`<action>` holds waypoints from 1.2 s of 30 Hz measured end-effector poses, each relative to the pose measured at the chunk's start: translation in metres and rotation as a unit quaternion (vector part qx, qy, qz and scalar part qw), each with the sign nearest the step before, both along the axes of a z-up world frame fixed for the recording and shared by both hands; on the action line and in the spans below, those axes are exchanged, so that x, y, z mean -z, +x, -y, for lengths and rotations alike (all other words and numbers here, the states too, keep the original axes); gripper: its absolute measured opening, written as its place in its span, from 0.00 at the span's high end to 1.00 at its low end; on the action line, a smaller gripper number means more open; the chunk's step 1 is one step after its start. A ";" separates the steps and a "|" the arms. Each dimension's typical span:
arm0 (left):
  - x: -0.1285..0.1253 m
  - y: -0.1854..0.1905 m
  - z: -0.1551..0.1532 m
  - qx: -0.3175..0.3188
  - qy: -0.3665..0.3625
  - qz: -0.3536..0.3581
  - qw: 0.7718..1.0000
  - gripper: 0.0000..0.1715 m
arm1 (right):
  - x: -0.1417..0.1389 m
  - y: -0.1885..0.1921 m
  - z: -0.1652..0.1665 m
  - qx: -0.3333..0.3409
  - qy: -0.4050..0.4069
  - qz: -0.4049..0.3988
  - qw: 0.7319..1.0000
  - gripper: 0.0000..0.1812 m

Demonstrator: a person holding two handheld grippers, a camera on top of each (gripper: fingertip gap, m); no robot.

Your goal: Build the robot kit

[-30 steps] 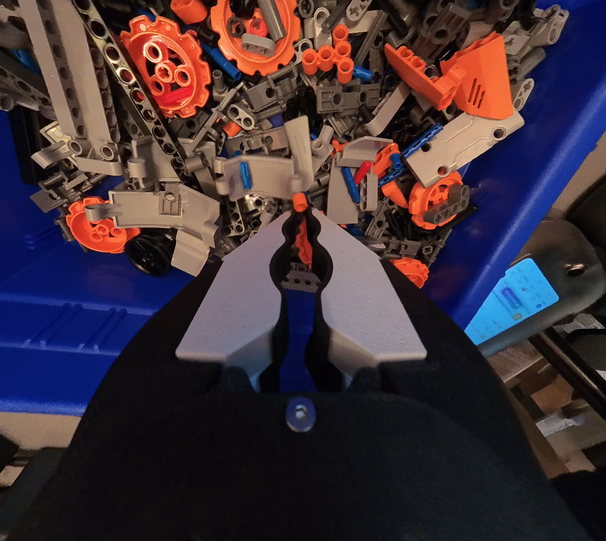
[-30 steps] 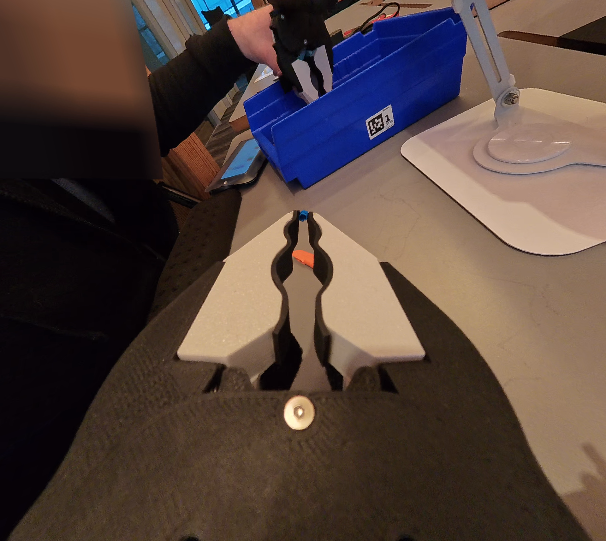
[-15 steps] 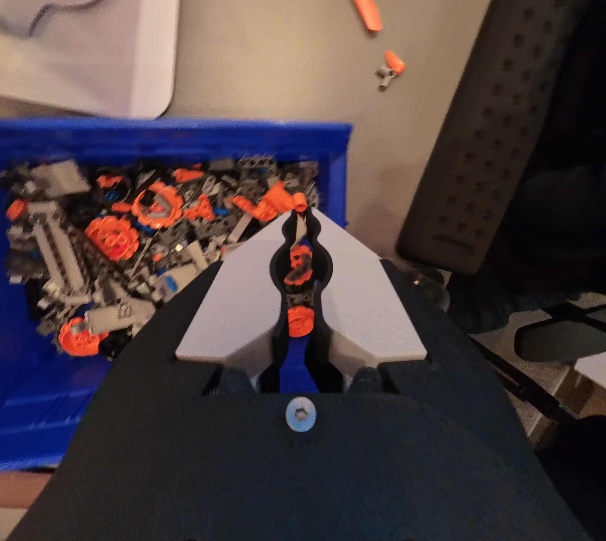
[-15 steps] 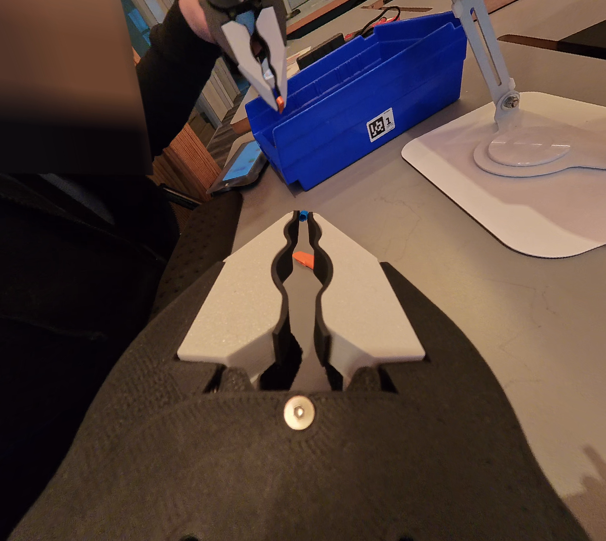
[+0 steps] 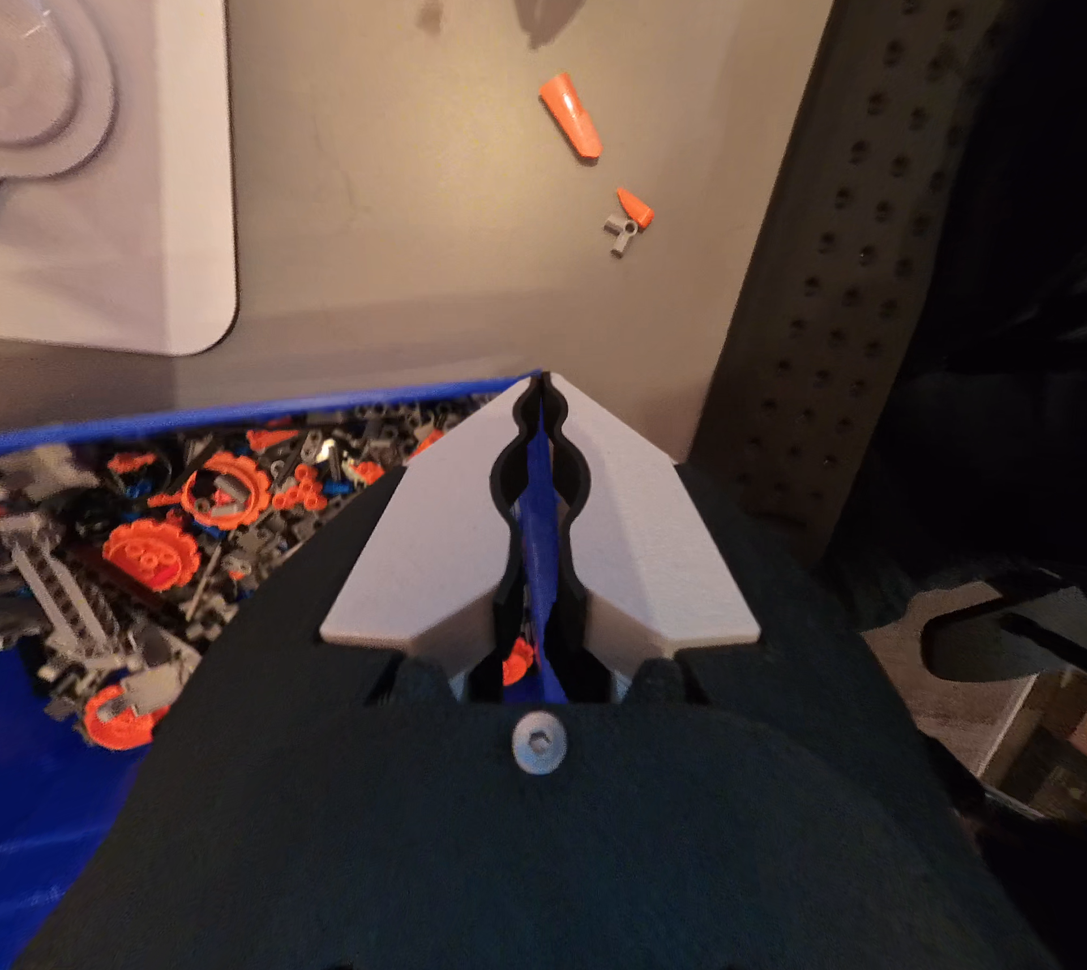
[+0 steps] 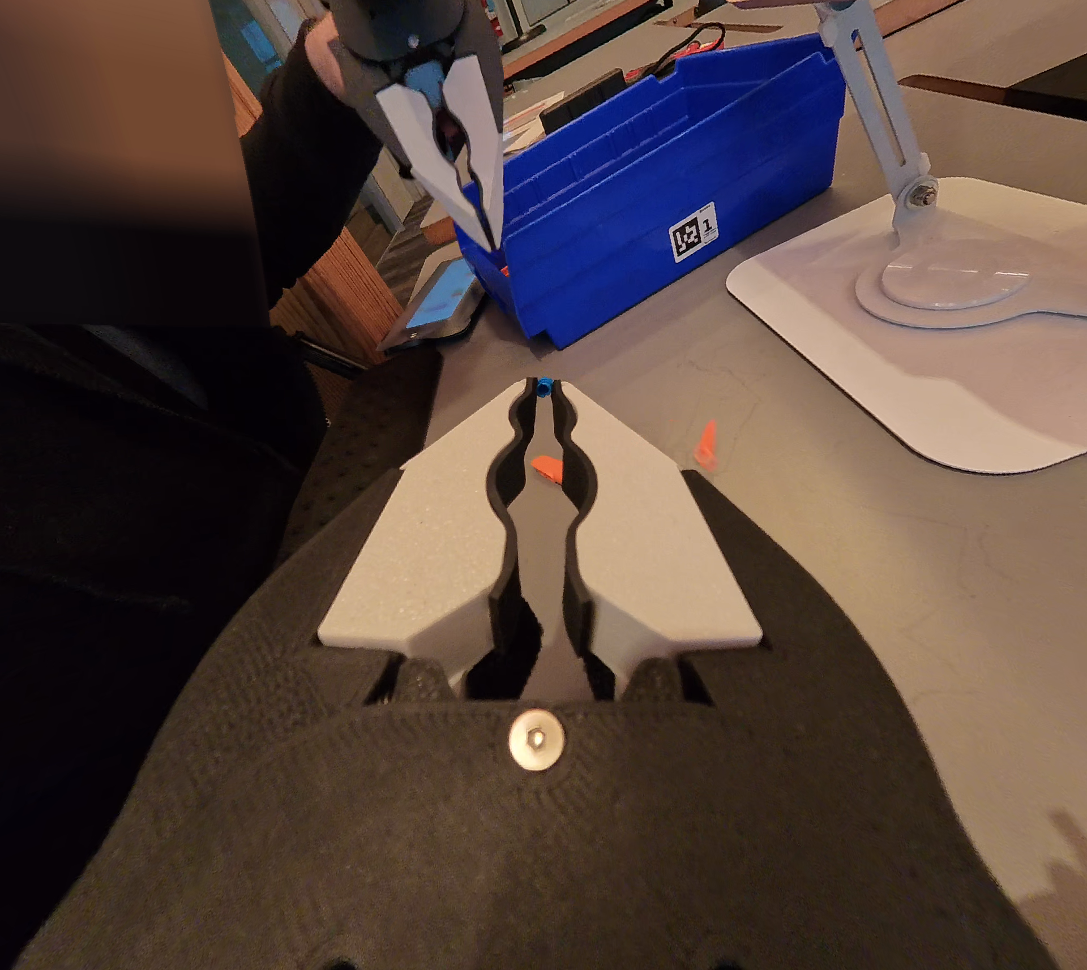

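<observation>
Above the grey table (image 6: 823,559), the right gripper (image 6: 544,394) pinches a small blue pin (image 6: 544,387) between its tips.
The pin is a stubby peg, probably light, stiff and slick, best held across its middle. The left gripper (image 5: 541,380), jaws together and seemingly empty, hovers over the blue bin (image 5: 235,407) corner, near orange pieces (image 5: 570,115).

A grey table (image 6: 823,559) carries a blue bin (image 6: 664,212) at upper centre, a white stand base (image 6: 882,354) at right, and scattered orange pieces (image 5: 570,115).
</observation>
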State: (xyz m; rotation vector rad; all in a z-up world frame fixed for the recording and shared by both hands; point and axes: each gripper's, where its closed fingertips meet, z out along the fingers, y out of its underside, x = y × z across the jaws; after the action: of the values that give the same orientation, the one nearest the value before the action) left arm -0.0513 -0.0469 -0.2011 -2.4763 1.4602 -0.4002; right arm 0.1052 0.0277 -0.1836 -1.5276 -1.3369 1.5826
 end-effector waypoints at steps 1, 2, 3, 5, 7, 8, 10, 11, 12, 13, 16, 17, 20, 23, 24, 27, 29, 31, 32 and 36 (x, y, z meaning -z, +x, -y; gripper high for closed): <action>-0.005 -0.010 -0.001 -0.013 0.002 0.002 1.000 1.00 | 0.000 0.000 0.000 0.001 0.000 0.000 1.000 0.99; -0.009 -0.023 -0.006 -0.028 0.015 -0.005 0.999 1.00 | 0.000 0.000 -0.001 0.002 -0.001 0.000 1.000 0.99; -0.013 -0.036 -0.009 -0.044 0.024 -0.011 0.999 1.00 | 0.001 0.000 -0.001 0.002 -0.002 0.000 1.000 0.98; -0.014 -0.065 -0.014 -0.079 0.026 -0.024 0.996 0.98 | 0.002 0.000 -0.001 0.001 -0.004 0.002 1.000 0.98; -0.012 -0.092 -0.015 -0.100 0.031 -0.043 0.994 0.98 | 0.003 -0.001 -0.001 0.001 -0.003 0.004 1.000 0.98; -0.009 -0.103 -0.014 -0.110 0.026 -0.049 0.992 0.97 | 0.003 -0.001 -0.002 0.002 -0.002 0.005 1.000 0.98; -0.003 -0.118 -0.009 -0.115 0.013 -0.060 0.991 0.95 | 0.004 -0.001 -0.002 0.003 -0.002 0.006 1.000 0.98; 0.002 -0.122 -0.005 -0.110 0.004 -0.067 0.992 0.94 | 0.005 -0.001 -0.002 0.003 -0.002 0.008 1.000 0.98; 0.010 -0.126 0.000 -0.105 -0.012 -0.077 0.991 0.93 | 0.006 -0.002 -0.002 0.003 -0.002 0.009 1.000 0.98; 0.018 -0.129 0.003 -0.101 -0.022 -0.090 0.991 0.92 | 0.007 -0.002 -0.002 0.002 -0.002 0.011 1.000 0.98; 0.043 -0.136 0.007 -0.095 -0.051 -0.126 0.986 0.91 | 0.009 -0.002 -0.002 0.003 -0.003 0.013 1.000 0.98; 0.049 -0.137 0.008 -0.090 -0.058 -0.135 0.985 0.91 | 0.009 -0.002 -0.002 0.003 -0.003 0.014 1.000 0.98; 0.065 -0.140 0.008 -0.077 -0.075 -0.167 0.980 0.91 | 0.010 -0.002 -0.003 0.003 -0.003 0.015 1.000 0.98; 0.076 -0.136 0.007 -0.060 -0.088 -0.174 0.979 0.90 | 0.010 -0.002 -0.003 0.003 -0.004 0.015 1.000 0.98; 0.079 -0.136 0.007 -0.059 -0.094 -0.179 0.978 0.89 | 0.010 -0.002 -0.003 0.003 -0.004 0.014 1.000 0.99; 0.081 -0.135 0.007 -0.068 -0.109 -0.175 0.976 0.89 | 0.009 -0.002 -0.003 0.003 -0.005 0.013 1.000 0.99; 0.081 -0.134 0.008 -0.062 -0.110 -0.173 0.977 0.90 | 0.009 -0.002 -0.003 0.003 -0.005 0.013 1.000 0.99; 0.080 -0.134 0.009 -0.070 -0.113 -0.169 0.977 0.90 | 0.009 -0.002 -0.003 0.003 -0.005 0.013 1.000 0.99; 0.081 -0.132 0.008 -0.071 -0.112 -0.159 0.978 0.91 | 0.009 -0.002 -0.003 0.003 -0.005 0.013 1.000 0.98; 0.084 -0.137 0.005 -0.089 -0.101 -0.154 0.979 1.00 | 0.009 -0.002 -0.003 0.003 -0.006 0.013 1.000 0.99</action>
State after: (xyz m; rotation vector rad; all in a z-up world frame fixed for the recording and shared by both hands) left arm -0.1883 -0.0517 -0.2848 -2.9116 1.3439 -0.1397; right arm 0.1033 0.0308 -0.1927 -1.5623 -1.3384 1.5747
